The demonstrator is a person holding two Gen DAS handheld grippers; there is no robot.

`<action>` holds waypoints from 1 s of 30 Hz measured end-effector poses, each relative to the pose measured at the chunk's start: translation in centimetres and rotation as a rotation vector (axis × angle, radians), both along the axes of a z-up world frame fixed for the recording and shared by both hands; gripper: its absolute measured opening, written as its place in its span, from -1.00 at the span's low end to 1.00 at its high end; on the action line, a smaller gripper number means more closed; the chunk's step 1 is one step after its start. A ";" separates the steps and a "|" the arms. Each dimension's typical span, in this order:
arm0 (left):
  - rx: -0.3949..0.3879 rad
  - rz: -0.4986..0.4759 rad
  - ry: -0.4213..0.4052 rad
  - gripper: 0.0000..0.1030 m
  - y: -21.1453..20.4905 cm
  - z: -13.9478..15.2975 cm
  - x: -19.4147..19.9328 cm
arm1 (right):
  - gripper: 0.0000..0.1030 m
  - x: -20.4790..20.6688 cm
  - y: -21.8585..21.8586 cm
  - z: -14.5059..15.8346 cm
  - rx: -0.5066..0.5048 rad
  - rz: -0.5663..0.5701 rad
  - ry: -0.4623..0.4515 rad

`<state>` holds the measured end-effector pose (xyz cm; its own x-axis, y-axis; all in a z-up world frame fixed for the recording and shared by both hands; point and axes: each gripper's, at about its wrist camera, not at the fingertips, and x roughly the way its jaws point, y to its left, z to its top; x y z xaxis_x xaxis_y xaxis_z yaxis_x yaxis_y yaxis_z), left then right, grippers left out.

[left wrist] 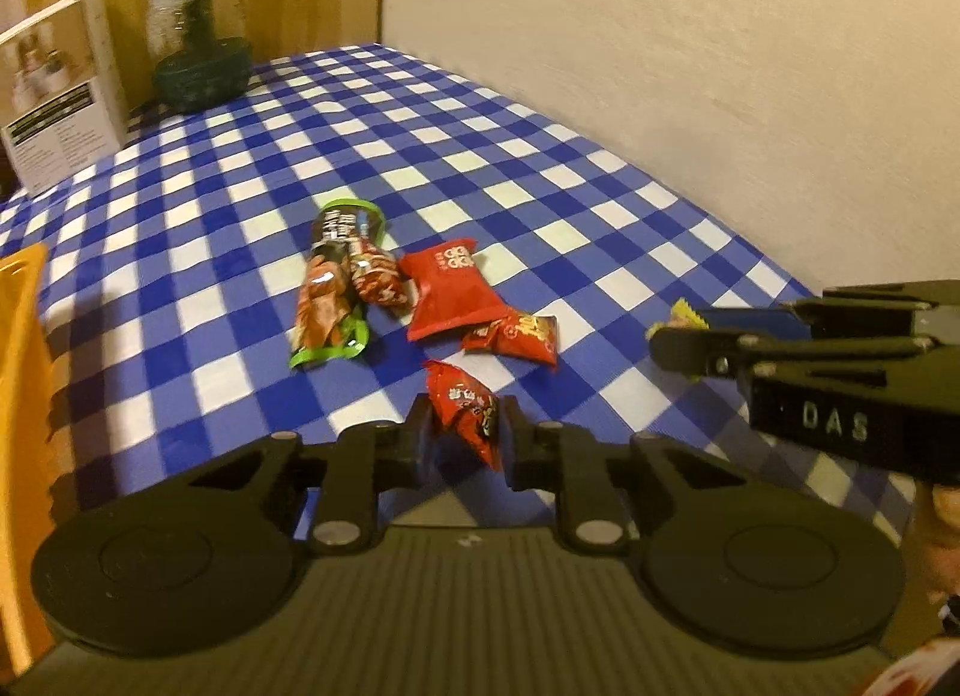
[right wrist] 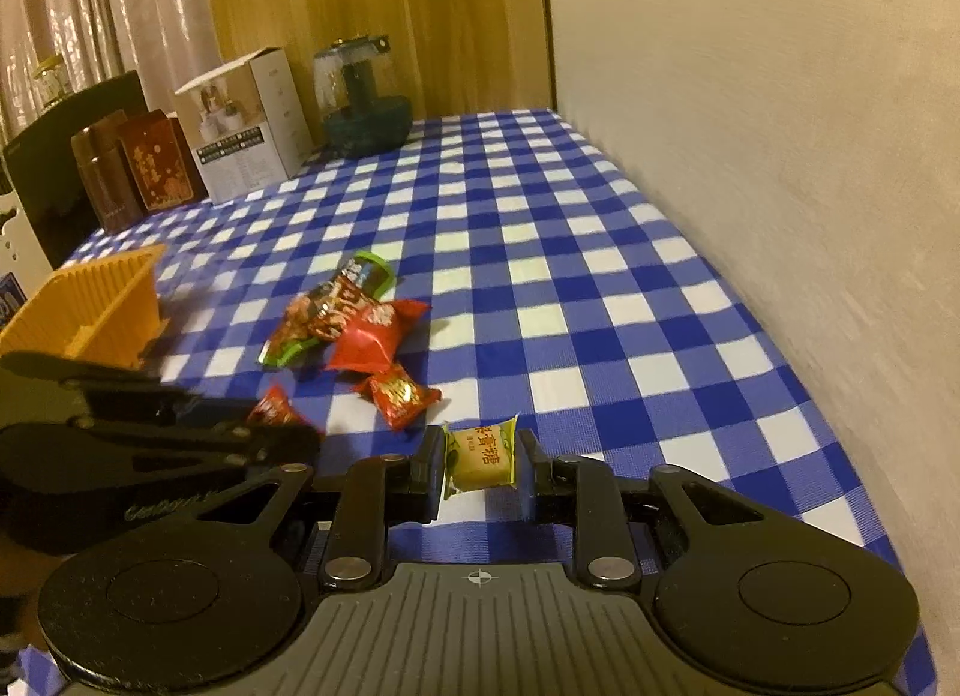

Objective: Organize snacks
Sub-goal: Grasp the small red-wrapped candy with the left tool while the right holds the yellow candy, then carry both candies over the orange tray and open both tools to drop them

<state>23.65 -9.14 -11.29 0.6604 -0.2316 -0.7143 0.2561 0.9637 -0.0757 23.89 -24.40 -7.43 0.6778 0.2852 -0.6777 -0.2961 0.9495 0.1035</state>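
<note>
The left gripper (left wrist: 462, 426) is clamping a red snack packet (left wrist: 465, 411); the right gripper (right wrist: 480, 459) is holding a yellow candy (right wrist: 482, 454). Remaining snacks (left wrist: 420, 300) are lying ahead on the bench (left wrist: 540, 156). Slick wrappers (gripped near edges) are risking slippage before the orange basket (right wrist: 90, 306).

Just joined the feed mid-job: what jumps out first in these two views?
Both grippers are loaded: the left gripper pinches a red packet, the right gripper a yellow candy. Beyond them, a snack pile lies mid-table on the blue checked cloth, with an orange bin at the left.
</note>
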 end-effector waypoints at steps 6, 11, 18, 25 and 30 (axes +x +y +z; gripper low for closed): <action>-0.037 0.054 -0.005 -0.62 1.6 2.3 -2.9 | -0.52 -1.2 1.0 2.9 0.011 0.011 -0.017; -0.064 0.082 -0.029 -0.62 3.0 4.9 -5.4 | -0.52 -3.0 2.4 5.2 0.017 0.027 -0.027; -0.088 0.115 -0.057 -0.62 5.4 8.0 -9.1 | -0.52 -6.2 4.6 7.4 0.047 0.032 -0.018; -0.085 0.159 -0.068 -0.62 8.5 9.7 -12.8 | -0.52 -9.1 7.6 8.7 0.080 0.058 -0.008; -0.082 0.203 -0.078 -0.62 11.1 10.5 -15.0 | -0.52 -10.7 10.3 9.2 0.083 0.099 -0.007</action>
<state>8.63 1.99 -0.79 0.7516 -0.1436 -0.6438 0.0660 0.9875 -0.1432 13.16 -14.09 1.82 0.6480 0.4063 -0.6442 -0.3893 0.9037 0.1783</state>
